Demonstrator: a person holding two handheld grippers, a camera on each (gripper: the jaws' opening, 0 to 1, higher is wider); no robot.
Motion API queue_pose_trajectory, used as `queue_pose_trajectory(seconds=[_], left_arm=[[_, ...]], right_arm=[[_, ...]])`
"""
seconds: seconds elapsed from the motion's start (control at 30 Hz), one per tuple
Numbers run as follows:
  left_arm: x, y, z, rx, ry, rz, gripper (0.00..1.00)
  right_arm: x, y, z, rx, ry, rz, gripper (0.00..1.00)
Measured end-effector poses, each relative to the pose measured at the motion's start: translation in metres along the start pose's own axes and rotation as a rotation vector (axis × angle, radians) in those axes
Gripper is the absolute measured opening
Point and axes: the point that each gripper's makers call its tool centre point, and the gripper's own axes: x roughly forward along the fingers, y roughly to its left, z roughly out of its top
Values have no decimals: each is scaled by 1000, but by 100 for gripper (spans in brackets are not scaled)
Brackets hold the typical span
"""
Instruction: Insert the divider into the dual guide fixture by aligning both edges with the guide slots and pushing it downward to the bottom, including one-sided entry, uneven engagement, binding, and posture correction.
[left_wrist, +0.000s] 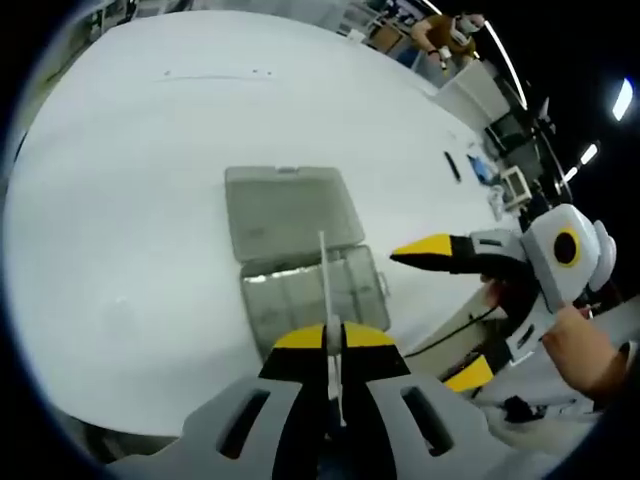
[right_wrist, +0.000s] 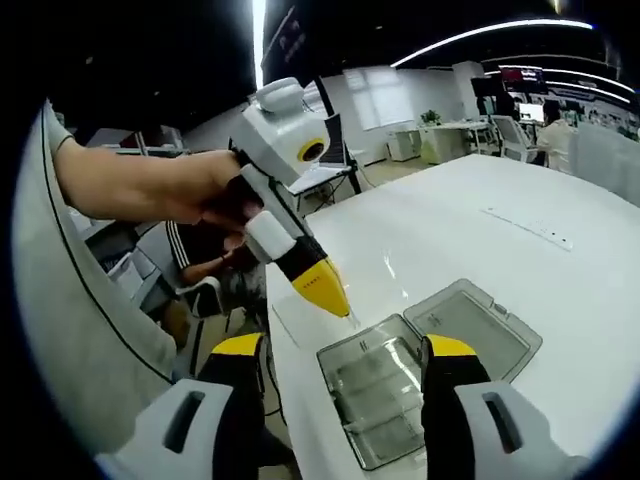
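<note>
A: Left gripper view?
B: Left gripper (left_wrist: 334, 338) clenched on thin divider (left_wrist: 324, 285), standing above open clear box (left_wrist: 300, 270) on white table (left_wrist: 120, 200).
A: Right gripper view?
B: Right gripper (right_wrist: 345, 365) released (jaws apart), box (right_wrist: 420, 370) between; left gripper (right_wrist: 322, 287) w/ hand (right_wrist: 205, 195).

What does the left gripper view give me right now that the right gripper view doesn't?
Left gripper view: the thin clear divider, pinched upright between the shut jaws of the left gripper, above the open plastic box; the right gripper comes in from the right.

Right gripper view: the right gripper with its jaws wide apart and nothing between them, and the hand carrying the left gripper.

Both: the box, lid laid back, on the white table.
</note>
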Motion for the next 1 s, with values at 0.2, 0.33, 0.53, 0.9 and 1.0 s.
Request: queue_pose_trajectory(seconds=[0.2,0.33,0.53,0.9,1.0], left_arm=[[9,3,1,-27,5,35,0],[13,4,1,-44,13,54,0],[19,11,-3,-74,25,79,0],[29,17,-8,-84,53,88,0],[32,17,-6,-88,56,84,0]], right_arm=[[1,4,-7,-120,30,6,64],[0,4,-9,-150,37,0,67],[-1,7,-11,-191,43,3,68],[1,4,-13,-196,46,-11,68],[2,6,-13,-198,41,-8,68]])
